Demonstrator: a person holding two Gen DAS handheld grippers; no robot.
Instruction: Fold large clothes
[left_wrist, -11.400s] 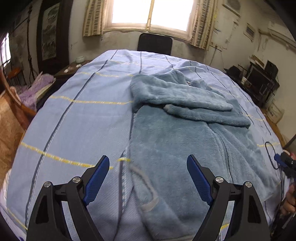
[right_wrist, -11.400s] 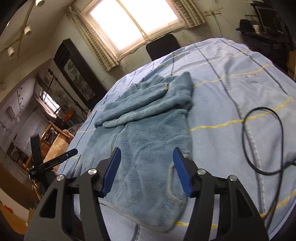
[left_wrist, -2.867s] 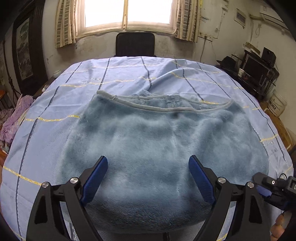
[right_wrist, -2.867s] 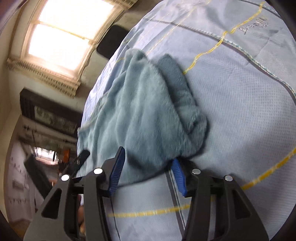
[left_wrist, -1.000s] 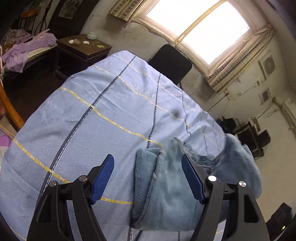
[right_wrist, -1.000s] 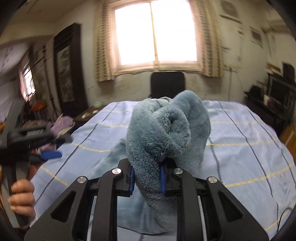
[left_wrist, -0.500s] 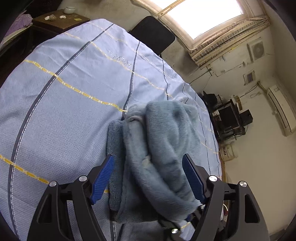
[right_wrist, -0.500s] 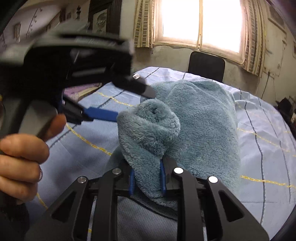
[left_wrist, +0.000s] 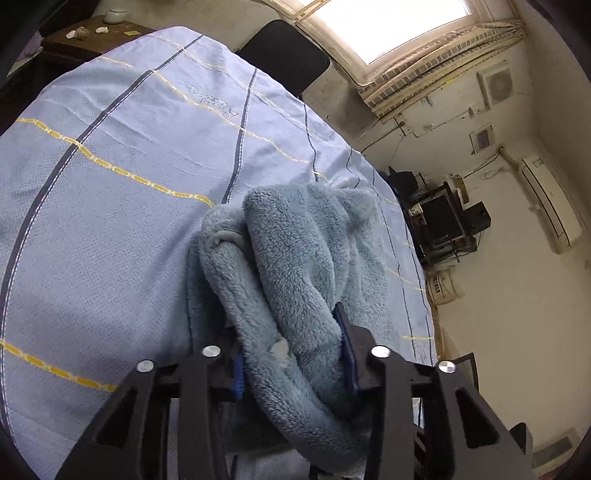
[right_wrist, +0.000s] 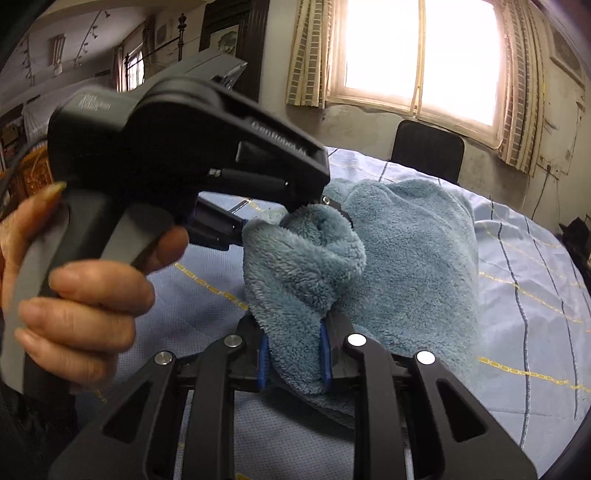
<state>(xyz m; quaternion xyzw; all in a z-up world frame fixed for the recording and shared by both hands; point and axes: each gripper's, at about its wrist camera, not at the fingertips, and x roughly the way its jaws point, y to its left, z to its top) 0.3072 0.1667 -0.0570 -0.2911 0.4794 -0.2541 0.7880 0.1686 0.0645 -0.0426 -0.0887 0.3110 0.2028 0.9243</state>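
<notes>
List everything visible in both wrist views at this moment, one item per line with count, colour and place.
Fluffy blue fleece garment: one, blue, bundled on the bed, pinched by both grippers.
Checked bed sheet: one, pale blue with yellow and dark lines, under the garment.
Black chair: one, black, beyond the bed below the window.
Window: one, bright, far wall, striped curtains.
Air conditioner: one, white, on the wall.
Left gripper: one, black, blue fingers.
Right gripper: one, black.
Hand: one, holding the left gripper's handle.

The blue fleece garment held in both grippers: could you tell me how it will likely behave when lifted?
The fleece garment probably flops: it bulges in soft folds around the right gripper. Its thick pile likely grips well; the left gripper pinches a fat bunch.
</notes>
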